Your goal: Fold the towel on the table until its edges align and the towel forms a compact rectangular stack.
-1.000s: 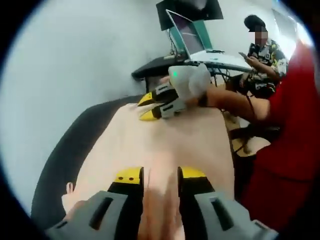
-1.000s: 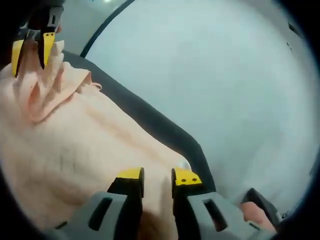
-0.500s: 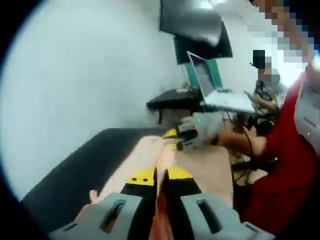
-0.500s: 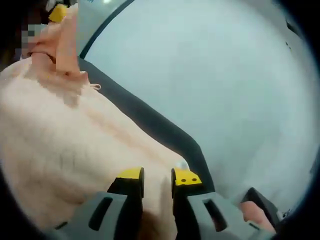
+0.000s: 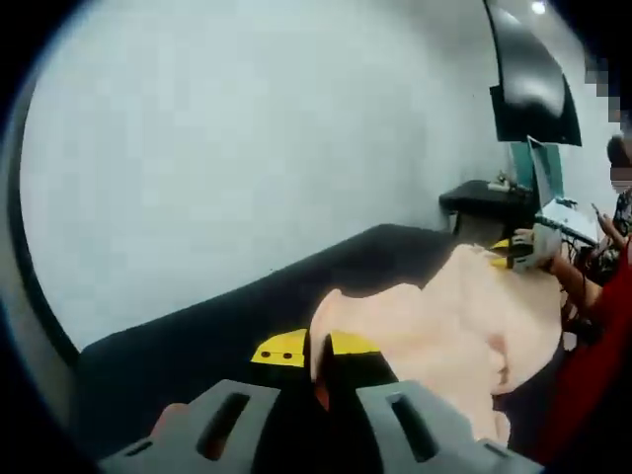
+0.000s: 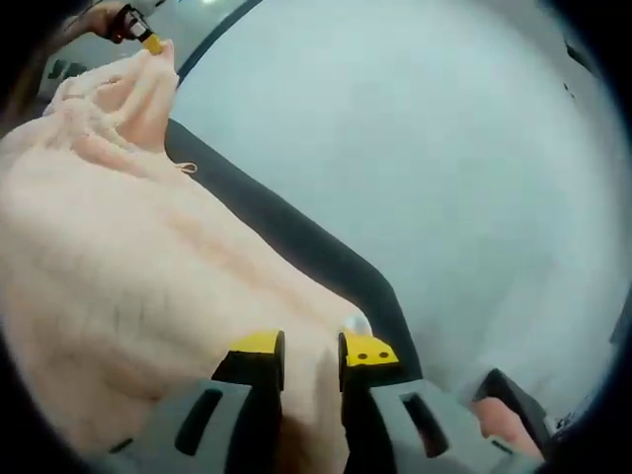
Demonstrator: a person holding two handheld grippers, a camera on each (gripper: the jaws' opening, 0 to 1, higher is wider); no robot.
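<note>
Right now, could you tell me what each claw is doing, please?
Left claw: closed on the towel.
Right claw: closed on the towel's edge.

Office or lab room: plain pale wall (image 5: pixel 227 148), black table (image 5: pixel 197 326), at right of the left gripper view a dark desk (image 5: pixel 479 197) with open laptop (image 5: pixel 553 202), black monitor (image 5: pixel 528 84) above, seated person (image 5: pixel 622 193) at far right.

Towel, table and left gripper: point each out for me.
towel (image 6: pixel 128 267), right gripper view, broad middle.
table (image 5: pixel 197 326), left gripper view, bare black top.
left gripper (image 5: pixel 318 348), left gripper view, between its yellow tips.
</note>
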